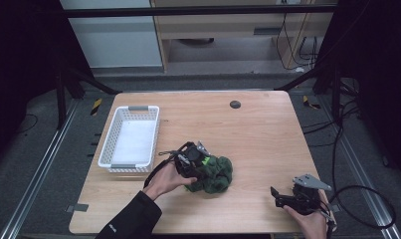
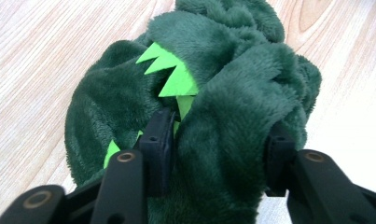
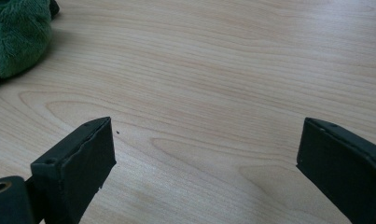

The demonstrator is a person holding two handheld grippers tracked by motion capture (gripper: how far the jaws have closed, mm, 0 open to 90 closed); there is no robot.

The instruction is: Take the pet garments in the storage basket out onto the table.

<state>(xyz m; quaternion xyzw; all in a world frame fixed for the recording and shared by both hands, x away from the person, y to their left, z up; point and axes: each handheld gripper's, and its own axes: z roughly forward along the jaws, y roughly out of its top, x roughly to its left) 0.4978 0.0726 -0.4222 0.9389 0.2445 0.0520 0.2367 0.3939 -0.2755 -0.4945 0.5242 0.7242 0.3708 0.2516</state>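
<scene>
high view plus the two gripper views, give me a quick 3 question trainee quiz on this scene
1. True or false: the left hand-held gripper has its jaws closed on the green plush toy.
2. How do the right hand-held gripper's jaws stand? A) closed on the toy B) apart over bare table C) holding the basket
3. Fill in: the white basket lies on the toy's ___ side in the high view.

Key: 1 true; 2 B; 3 left.
</scene>
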